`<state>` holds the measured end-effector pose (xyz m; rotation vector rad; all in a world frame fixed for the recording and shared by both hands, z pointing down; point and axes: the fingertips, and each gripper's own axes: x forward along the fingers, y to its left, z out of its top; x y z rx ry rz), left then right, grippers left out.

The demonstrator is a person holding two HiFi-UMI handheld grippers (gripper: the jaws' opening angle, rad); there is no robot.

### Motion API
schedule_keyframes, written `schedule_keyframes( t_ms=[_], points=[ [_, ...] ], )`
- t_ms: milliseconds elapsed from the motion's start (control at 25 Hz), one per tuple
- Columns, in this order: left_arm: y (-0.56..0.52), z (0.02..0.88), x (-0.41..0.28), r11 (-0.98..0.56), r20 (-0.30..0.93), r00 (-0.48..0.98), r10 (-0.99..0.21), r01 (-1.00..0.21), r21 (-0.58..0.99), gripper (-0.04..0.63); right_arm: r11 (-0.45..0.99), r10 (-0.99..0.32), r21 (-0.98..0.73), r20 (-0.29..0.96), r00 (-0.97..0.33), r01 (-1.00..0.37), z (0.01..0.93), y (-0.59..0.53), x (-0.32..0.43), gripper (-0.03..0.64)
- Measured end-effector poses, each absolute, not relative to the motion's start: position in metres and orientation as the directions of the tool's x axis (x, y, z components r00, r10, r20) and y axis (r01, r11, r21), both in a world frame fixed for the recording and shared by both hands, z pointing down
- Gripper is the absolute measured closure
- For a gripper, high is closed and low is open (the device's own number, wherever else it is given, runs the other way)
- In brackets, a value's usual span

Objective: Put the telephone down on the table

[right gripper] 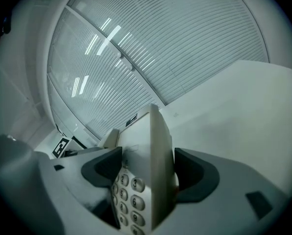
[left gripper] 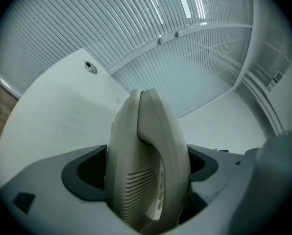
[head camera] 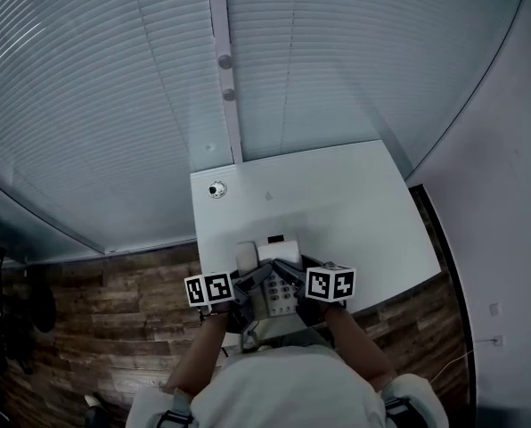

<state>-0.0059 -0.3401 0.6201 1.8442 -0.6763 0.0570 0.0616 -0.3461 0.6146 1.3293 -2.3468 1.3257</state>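
A beige desk telephone [head camera: 272, 275] with handset and keypad is gripped from both sides at the near edge of the white table [head camera: 337, 203]. My left gripper [head camera: 248, 287] is shut on its handset side [left gripper: 146, 165]. My right gripper [head camera: 298, 285] is shut on its keypad side [right gripper: 146, 160], where the number keys show between the jaws. In the left gripper view the left gripper [left gripper: 148, 177] holds the telephone upright on edge, and in the right gripper view the right gripper [right gripper: 148, 180] does the same. Whether the telephone touches the table is hidden.
A small round metal fitting [head camera: 216, 189] sits near the table's far left corner [left gripper: 90, 67]. Slatted blinds [head camera: 141, 78] run behind the table. Wood-plank floor [head camera: 114, 310] lies to the left, and a pale wall [head camera: 506, 194] to the right.
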Motion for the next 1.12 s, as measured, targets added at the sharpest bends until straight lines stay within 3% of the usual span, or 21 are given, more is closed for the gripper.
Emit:
schedule_keyframes(
  t_ms=[1120],
  points=[
    [-0.407, 0.677, -0.001, -0.166, 0.424, 0.807, -0.411, -0.524, 0.836, 0.161, 0.166, -0.6, -0.652, 0.529, -0.601, -0.74, 0.674, -0.411, 0.067, 0.267]
  ],
)
